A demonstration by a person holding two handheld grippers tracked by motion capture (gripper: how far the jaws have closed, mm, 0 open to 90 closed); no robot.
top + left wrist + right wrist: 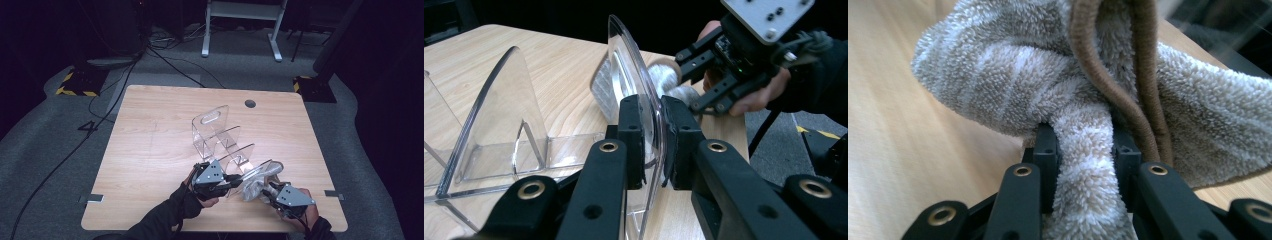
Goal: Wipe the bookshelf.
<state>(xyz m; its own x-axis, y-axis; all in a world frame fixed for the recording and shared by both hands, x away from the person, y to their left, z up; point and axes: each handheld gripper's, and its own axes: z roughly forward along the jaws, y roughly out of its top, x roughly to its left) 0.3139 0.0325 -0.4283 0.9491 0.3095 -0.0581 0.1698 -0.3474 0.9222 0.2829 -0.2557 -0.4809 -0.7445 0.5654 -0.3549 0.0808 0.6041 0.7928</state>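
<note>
Two grips: clear curved plastic rack (634, 95); fluffy striped terry towel (1048, 75)

A light wooden table (150, 165) carries a clear, seemingly acrylic rack (216, 132).

Recording lab or studio. Lone wooden table (150, 150) on grey carpet (50, 160), black curtains around. Cables (100, 100) trail across floor; hazard-taped stand bases (75, 82) at corners.
</note>
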